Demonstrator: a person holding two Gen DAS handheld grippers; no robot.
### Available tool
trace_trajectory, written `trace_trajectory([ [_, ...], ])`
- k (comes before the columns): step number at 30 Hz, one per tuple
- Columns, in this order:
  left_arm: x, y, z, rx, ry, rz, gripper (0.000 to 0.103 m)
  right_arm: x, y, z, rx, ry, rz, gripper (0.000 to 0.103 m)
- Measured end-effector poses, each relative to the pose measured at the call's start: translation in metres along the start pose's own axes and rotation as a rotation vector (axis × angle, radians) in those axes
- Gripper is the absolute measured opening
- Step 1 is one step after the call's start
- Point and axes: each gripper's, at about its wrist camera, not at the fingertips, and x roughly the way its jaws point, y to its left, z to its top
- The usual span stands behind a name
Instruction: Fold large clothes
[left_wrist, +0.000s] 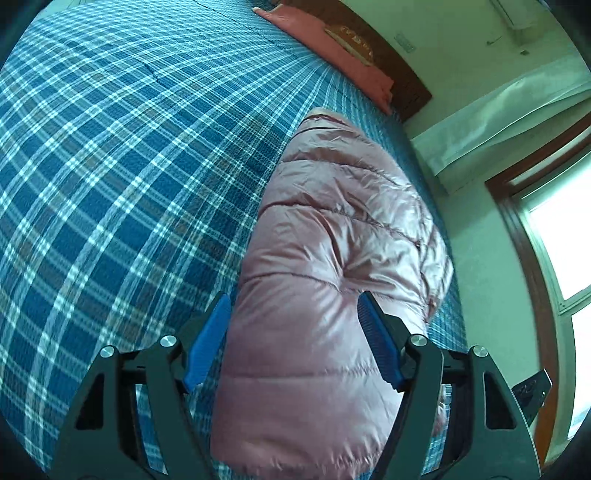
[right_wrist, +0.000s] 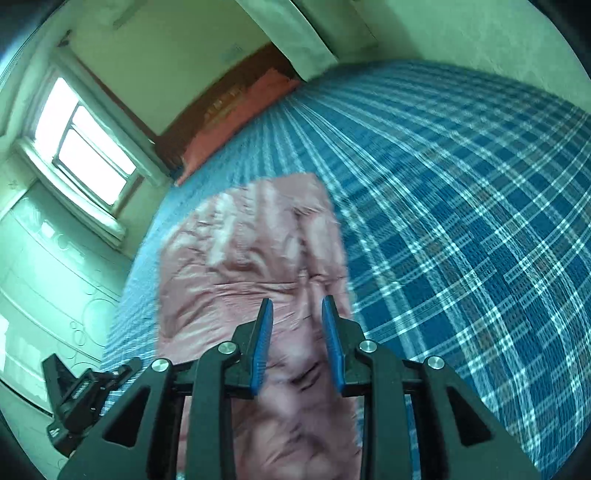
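Observation:
A pink quilted puffer jacket (left_wrist: 325, 258) lies folded into a long narrow bundle on the blue plaid bed cover (left_wrist: 110, 166). My left gripper (left_wrist: 293, 306) hangs above the near end of the jacket, jaws wide open with nothing between the blue pads. In the right wrist view the same jacket (right_wrist: 255, 251) stretches away from me. My right gripper (right_wrist: 297, 308) is above it, jaws partly open and empty. The left gripper shows at the lower left of the right wrist view (right_wrist: 81, 391).
A red pillow (left_wrist: 332, 51) lies against the dark wooden headboard (left_wrist: 406, 77) at the far end of the bed. A window (right_wrist: 85, 144) and a white wardrobe (right_wrist: 37, 280) stand beside the bed, close to the jacket's side. The plaid cover (right_wrist: 461, 221) spreads wide on the other side.

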Motion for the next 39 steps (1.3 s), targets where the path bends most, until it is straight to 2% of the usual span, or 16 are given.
trace_trajectory([
  [2,0.003,0.002,-0.006,-0.025,0.014,-0.013,0.071,-0.007,0.01,-0.011,-0.004,0.005,0.085,0.028],
  [4,0.015,-0.001,-0.01,-0.029,0.05,0.018,0.071,0.002,0.017,-0.022,-0.015,0.041,0.151,0.028],
  [7,0.032,0.008,-0.015,-0.041,0.096,0.056,0.073,0.034,0.011,-0.038,-0.028,0.13,0.081,0.025],
  [11,0.046,0.007,-0.017,0.008,0.113,0.111,0.073,0.055,-0.013,-0.046,0.042,0.143,0.119,0.02],
  [12,0.044,0.004,-0.015,0.017,0.119,0.114,0.071,0.055,-0.013,-0.044,0.048,0.147,0.12,0.02],
  [13,0.041,0.001,-0.011,0.023,0.124,0.116,0.066,0.054,-0.011,-0.042,0.043,0.153,0.112,0.02],
  [14,0.033,-0.003,-0.007,0.022,0.122,0.116,0.061,0.05,-0.006,-0.038,0.036,0.158,0.097,0.021],
  [16,0.019,-0.009,0.004,0.013,0.083,0.091,0.06,0.037,0.006,-0.026,0.004,0.133,0.069,0.024],
  [19,0.012,-0.029,0.029,0.024,0.02,0.033,0.061,0.028,0.029,0.001,-0.017,0.077,0.091,0.025],
  [24,0.045,-0.056,0.078,0.001,0.03,-0.005,0.064,0.047,0.051,0.062,-0.002,0.012,0.158,0.025],
  [28,0.085,-0.058,0.098,0.004,0.014,0.083,0.064,0.081,0.046,0.077,0.027,0.041,0.171,0.025],
  [30,0.093,-0.049,0.09,0.008,0.023,0.122,0.065,0.098,0.036,0.072,0.034,0.073,0.125,0.025],
  [32,0.101,-0.043,0.088,0.006,0.022,0.139,0.071,0.113,0.029,0.064,0.044,0.104,0.092,0.025],
  [37,0.115,-0.045,0.085,0.059,0.008,0.209,0.071,0.126,0.009,0.047,0.084,0.115,0.099,0.02],
  [39,0.123,-0.047,0.082,0.086,0.009,0.242,0.073,0.134,0.006,0.046,0.084,0.108,0.094,0.009],
])
